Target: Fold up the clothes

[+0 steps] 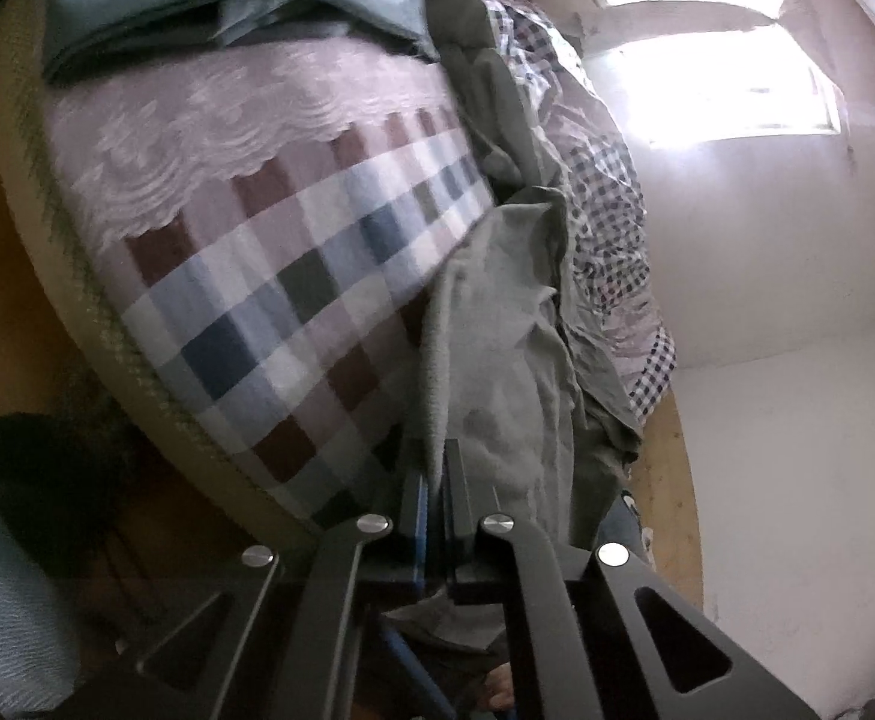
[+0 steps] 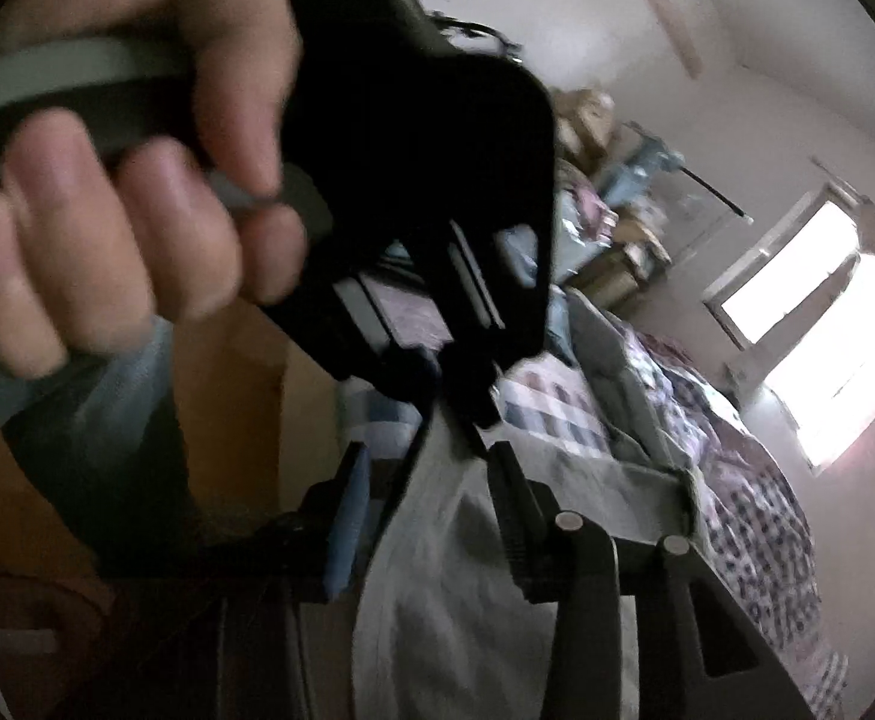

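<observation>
A bed (image 1: 269,276) under a checked blanket fills a bright room with a window (image 1: 707,60) behind, and a grey-green garment (image 1: 497,312) hangs over its edge. The left hand-held gripper (image 1: 435,480) is pressed together on a fold of that garment, while the right hand-held gripper (image 2: 431,468) stands spread with the cloth running between its fingers, not yet pinched. The single thin pinch could slip if the cloth is pulled hard; the gingham pile (image 1: 605,228) beside it and the person's hand (image 2: 119,204) crowding the right view could snag it.
</observation>
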The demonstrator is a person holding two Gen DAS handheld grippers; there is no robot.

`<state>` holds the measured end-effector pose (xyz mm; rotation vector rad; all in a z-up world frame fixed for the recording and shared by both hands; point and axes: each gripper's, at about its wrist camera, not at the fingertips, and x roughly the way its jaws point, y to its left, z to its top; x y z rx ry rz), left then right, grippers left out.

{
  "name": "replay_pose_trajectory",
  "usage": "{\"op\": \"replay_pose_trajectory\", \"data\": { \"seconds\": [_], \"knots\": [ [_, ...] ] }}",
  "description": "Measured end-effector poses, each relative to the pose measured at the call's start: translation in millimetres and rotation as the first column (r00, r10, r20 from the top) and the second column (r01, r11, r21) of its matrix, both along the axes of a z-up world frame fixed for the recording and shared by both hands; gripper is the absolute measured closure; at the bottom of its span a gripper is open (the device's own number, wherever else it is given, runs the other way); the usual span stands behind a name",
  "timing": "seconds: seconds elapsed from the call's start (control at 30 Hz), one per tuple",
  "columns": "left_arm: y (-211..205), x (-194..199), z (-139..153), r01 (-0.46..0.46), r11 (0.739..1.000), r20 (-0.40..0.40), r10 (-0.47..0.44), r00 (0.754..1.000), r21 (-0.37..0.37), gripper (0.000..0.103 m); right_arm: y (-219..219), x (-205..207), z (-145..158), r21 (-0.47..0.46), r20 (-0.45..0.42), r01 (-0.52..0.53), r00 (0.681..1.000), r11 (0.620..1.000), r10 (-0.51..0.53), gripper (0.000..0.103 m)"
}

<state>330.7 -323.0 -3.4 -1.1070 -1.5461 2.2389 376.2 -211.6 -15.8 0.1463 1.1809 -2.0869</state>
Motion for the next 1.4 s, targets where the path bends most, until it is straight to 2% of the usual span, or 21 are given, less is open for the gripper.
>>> {"op": "replay_pose_trajectory", "data": {
  "seconds": [0.07, 0.27, 0.43, 0.53, 0.63, 0.77, 0.9, 1.0, 1.17, 1.27, 1.33, 1.4],
  "knots": [
    [2.9, -3.6, 9.1, 0.007, 1.0, -0.006, -0.007, 1.0, -0.009, 0.102, 2.5, -3.4, 2.8, -0.02, -0.005, 0.048, 0.999, 0.999, -0.048, 0.048],
    [23.2, -19.4, 53.0, 0.049, 0.998, -0.045, -0.05, 0.998, -0.031, 0.102, 13.0, -16.9, 15.6, -0.087, -0.011, 0.191, 0.981, 0.978, -0.192, 0.041],
    [44.9, -37.6, 98.9, 0.101, 0.992, -0.091, -0.107, 0.99, -0.077, 0.102, 27.7, -33.9, 32.1, -0.139, -0.021, 0.278, 0.959, 0.951, -0.283, 0.04],
    [53.2, -42.6, 114.7, 0.114, 0.991, -0.097, -0.121, 0.988, -0.071, 0.102, 36.5, -43.4, 40.5, -0.163, -0.034, 0.314, 0.946, 0.935, -0.323, 0.04],
    [63.3, -45.9, 128.9, 0.116, 0.991, -0.091, -0.122, 0.988, -0.061, 0.102, 44.4, -42.8, 41.7, -0.164, -0.091, 0.332, 0.933, 0.929, -0.349, 0.038],
    [65.9, -42.6, 147.4, 0.083, 0.996, -0.084, -0.085, 0.993, -0.026, 0.102, 64.0, -36.5, 40.2, -0.147, -0.105, 0.394, 0.906, 0.907, -0.411, 0.038],
    [64.3, -36.3, 163.7, 0.036, 0.999, -0.077, -0.035, 0.996, 0.012, 0.102, 81.2, -37.0, 39.4, -0.113, -0.118, 0.434, 0.887, 0.894, -0.445, 0.038],
    [59.5, -34.2, 172.8, 0.039, 0.999, -0.081, -0.039, 0.996, -0.003, 0.102, 98.5, -31.7, 30.1, -0.06, -0.126, 0.443, 0.886, 0.895, -0.447, 0.038],
    [43.0, -33.3, 177.0, 0.032, 0.998, -0.089, -0.036, 0.995, -0.056, 0.102, 137.8, -11.1, 5.1, 0.087, -0.103, 0.416, 0.907, 0.905, -0.408, 0.038],
    [32.1, -31.4, 171.1, 0.022, 0.997, -0.081, -0.028, 0.996, -0.069, 0.102, 163.4, -0.7, -10.2, 0.182, -0.099, 0.414, 0.91, 0.892, -0.403, 0.038],
    [26.1, -31.5, 164.5, 0.014, 0.997, -0.066, -0.019, 0.998, -0.08, 0.102, 179.5, 5.7, -15.5, 0.226, -0.051, 0.393, 0.919, 0.891, -0.392, 0.038],
    [21.1, -32.4, 157.1, 0.006, 0.996, -0.047, -0.01, 0.999, -0.085, 0.102, 199.1, 16.7, -13.2, 0.253, 0.057, 0.337, 0.931, 0.907, -0.362, 0.038]
  ]
}}
